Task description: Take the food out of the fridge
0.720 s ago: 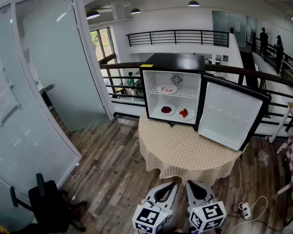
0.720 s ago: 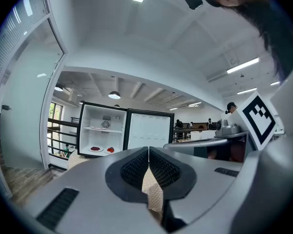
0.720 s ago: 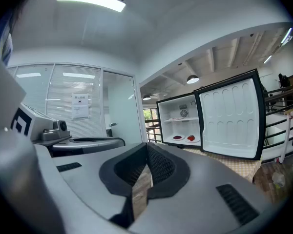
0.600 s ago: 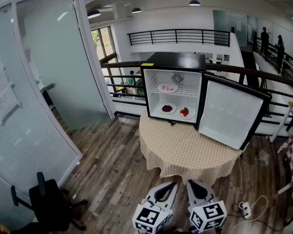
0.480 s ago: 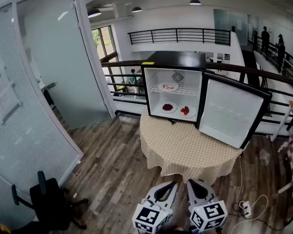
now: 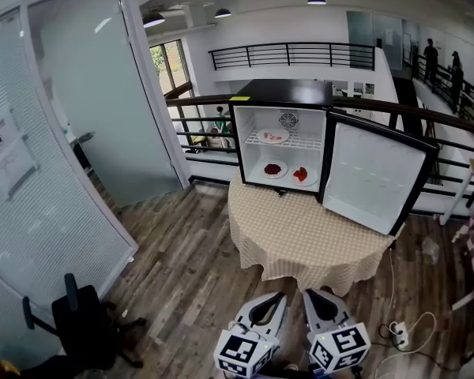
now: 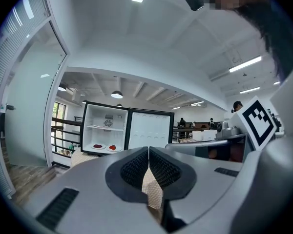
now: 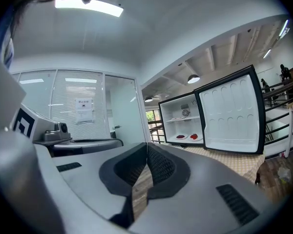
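- Wood floor (image 6: 182, 267) fills most of the head view; frosted glass partition (image 6: 95, 93) on the left side.
- Round table (image 6: 308, 239) w/ checked cloth stands ahead, by a dark railing (image 6: 197, 105).
- Black mini fridge (image 6: 280, 93) sits at the table's far edge. Its door (image 6: 371, 176) is swung wide open to the right, white inside, door shelves bare.
- Black office chair (image 6: 83, 322) bottom left, well apart from the table.
- Left gripper (image 6: 278, 297) low in the head view, near the table's front edge, well short of the fridge. Jaws closed tip to tip, nothing between them.
- Right gripper (image 6: 308, 294) just beside the left one, pointing the same way. Jaws also pressed together, holding nothing.
- Food is all inside the fridge, 3 plates:
  - top plate (image 6: 274, 136) on the wire shelf, pale food w/ a bit of red;
  - bottom-left plate (image 6: 273, 169) on the fridge floor, dark red food;
  - bottom-right plate (image 6: 302, 174) just beside it, brighter red food.
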Motion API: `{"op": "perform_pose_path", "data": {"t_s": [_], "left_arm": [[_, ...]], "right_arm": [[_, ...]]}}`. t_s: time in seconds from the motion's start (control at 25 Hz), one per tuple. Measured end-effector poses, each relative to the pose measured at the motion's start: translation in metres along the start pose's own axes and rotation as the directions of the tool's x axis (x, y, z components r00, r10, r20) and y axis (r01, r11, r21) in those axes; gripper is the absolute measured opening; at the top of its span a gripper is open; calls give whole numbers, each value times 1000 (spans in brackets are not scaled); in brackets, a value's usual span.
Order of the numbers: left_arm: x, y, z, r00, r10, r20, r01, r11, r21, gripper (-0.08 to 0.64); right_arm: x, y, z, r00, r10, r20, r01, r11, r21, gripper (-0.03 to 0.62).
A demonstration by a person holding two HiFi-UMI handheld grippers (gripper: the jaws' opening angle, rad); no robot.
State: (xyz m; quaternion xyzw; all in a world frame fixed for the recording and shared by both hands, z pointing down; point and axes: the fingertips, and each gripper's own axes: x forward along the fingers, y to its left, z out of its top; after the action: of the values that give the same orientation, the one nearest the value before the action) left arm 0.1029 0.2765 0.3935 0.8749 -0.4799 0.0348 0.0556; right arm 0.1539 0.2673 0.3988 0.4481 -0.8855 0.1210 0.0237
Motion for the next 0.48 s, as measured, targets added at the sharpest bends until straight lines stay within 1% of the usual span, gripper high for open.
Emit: {"op": "perform_pose_path", "data": {"t_s": [0.12, 0.36, 0.48], "left_arm": [[-1, -1, -5, 1000, 0, -6, 0, 1000, 0, 17], [-2, 6, -9, 1000, 2, -22, -2, 1000, 29, 17], [5, 17, -12, 1000, 5, -24, -5, 1000, 12, 17]], "right_arm": [[2, 1, -4, 1000, 15, -2, -15, 1000, 4, 18], [12, 2, -6, 999, 33, -3, -33, 999, 2, 18], [23, -1, -6, 1000, 23, -9, -23, 1000, 12, 18]]}}
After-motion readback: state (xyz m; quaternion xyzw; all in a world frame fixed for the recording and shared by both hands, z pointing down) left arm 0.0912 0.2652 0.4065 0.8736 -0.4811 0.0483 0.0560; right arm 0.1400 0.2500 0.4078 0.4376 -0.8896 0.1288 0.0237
